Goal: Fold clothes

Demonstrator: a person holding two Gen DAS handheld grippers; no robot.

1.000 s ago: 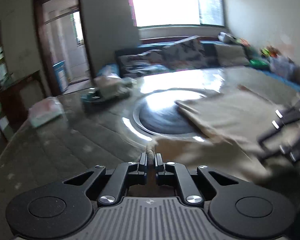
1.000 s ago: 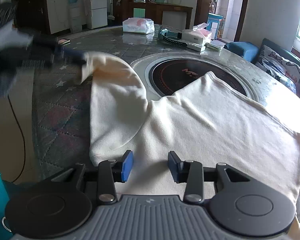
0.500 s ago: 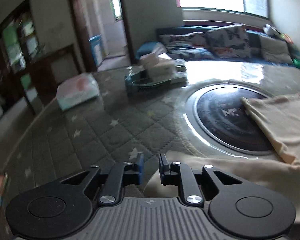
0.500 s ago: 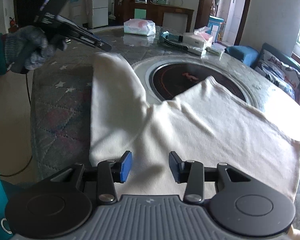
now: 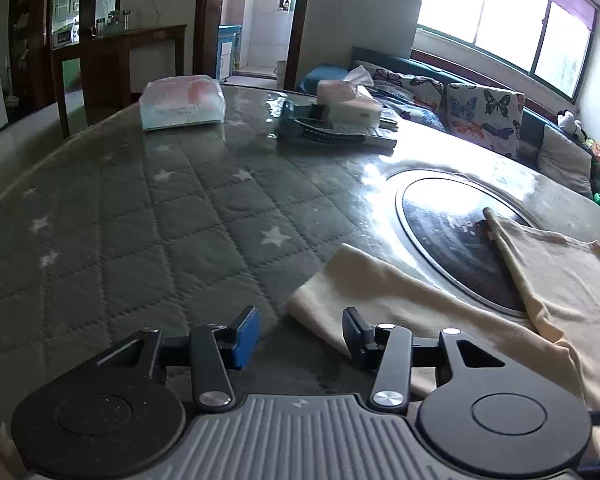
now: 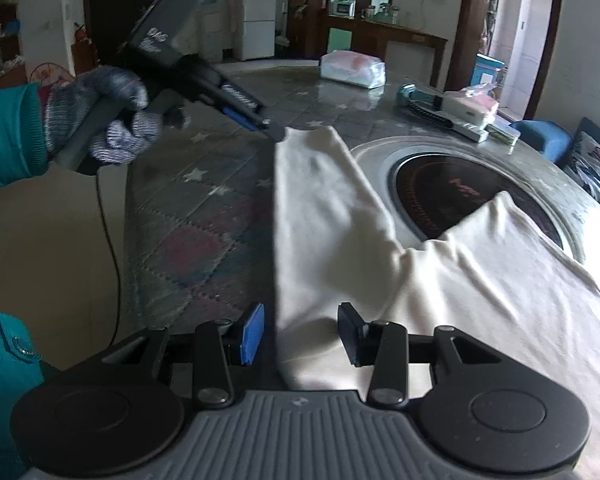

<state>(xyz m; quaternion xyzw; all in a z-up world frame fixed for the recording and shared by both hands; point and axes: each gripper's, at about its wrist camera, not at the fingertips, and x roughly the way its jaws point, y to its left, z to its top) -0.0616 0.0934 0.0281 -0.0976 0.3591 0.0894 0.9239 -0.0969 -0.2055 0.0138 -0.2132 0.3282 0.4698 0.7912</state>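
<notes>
The cream-coloured long-sleeved cotton top (image 6: 480, 280) lies spread beside the round black hob (image 6: 452, 196), one sleeve (image 6: 320, 200) stretched flat, both left gripper (image 5: 300, 334) and right gripper (image 6: 300, 334) gaping wide and empty, so the folding looks far from finished.

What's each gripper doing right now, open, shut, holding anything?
Left gripper: open, holding nothing, at the end of the cream garment's sleeve.
Right gripper: open, holding nothing, hovering over the garment's near edge.
</notes>
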